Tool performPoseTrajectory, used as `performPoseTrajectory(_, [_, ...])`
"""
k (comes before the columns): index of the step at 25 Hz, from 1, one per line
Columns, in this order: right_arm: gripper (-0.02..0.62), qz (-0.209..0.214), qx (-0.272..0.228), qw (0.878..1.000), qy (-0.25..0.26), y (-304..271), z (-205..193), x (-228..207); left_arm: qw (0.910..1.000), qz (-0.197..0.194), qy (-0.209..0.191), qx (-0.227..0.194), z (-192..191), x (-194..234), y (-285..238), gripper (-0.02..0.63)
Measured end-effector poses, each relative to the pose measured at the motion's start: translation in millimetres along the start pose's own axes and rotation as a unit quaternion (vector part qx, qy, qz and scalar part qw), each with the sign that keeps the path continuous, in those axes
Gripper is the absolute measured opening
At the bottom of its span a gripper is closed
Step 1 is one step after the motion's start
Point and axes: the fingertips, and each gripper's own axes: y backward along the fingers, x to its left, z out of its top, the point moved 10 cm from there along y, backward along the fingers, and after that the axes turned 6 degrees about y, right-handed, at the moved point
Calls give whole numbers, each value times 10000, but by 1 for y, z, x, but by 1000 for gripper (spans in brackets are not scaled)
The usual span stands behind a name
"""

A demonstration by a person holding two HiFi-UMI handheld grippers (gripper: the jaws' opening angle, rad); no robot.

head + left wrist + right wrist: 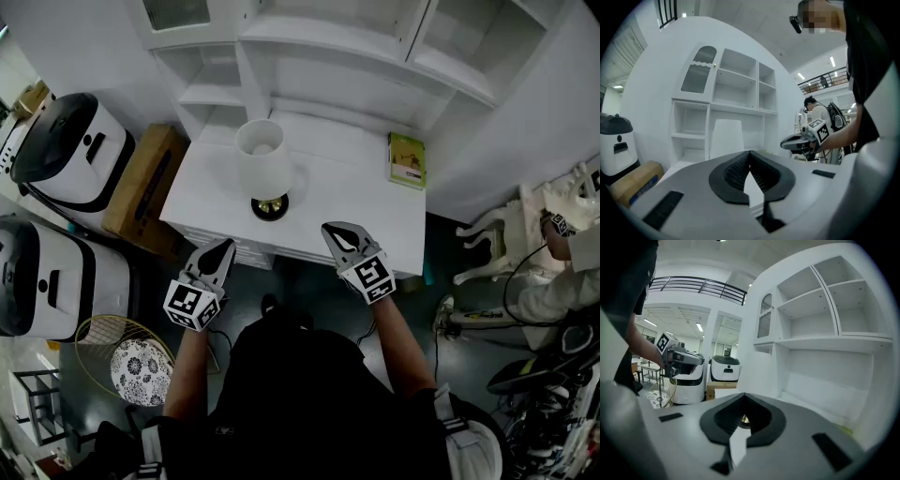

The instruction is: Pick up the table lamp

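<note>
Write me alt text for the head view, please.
A white table lamp stands on a white desk; the left gripper and right gripper are held shut and empty near its front edge. A green book lies farther right.

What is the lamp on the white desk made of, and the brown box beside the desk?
The table lamp has a shade that looks like matte white fabric or plastic; which one is unclear. Its base seems to be metal: shiny gold above a dark round foot. The brown box looks like cardboard: dull tan with flat faces.
</note>
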Motion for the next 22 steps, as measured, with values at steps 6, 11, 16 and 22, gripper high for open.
performPoseTrajectory(6, [6, 80, -39, 9999, 77, 8, 2, 2, 10000, 30, 35, -45, -5, -9, -1, 11])
performPoseTrajectory(11, [6, 160, -60, 9998, 82, 13, 3, 2, 10000, -17, 64, -46, -10, -14, -8, 11])
performPoseTrajectory(16, [6, 177, -39, 9998, 50, 14, 0, 3, 9999, -83, 136, -43, -19, -12, -16, 11])
performPoseTrajectory(22, [8, 8, 94, 9999, -60, 11, -4, 0, 9992, -314, 243, 40, -30, -1, -36, 11])
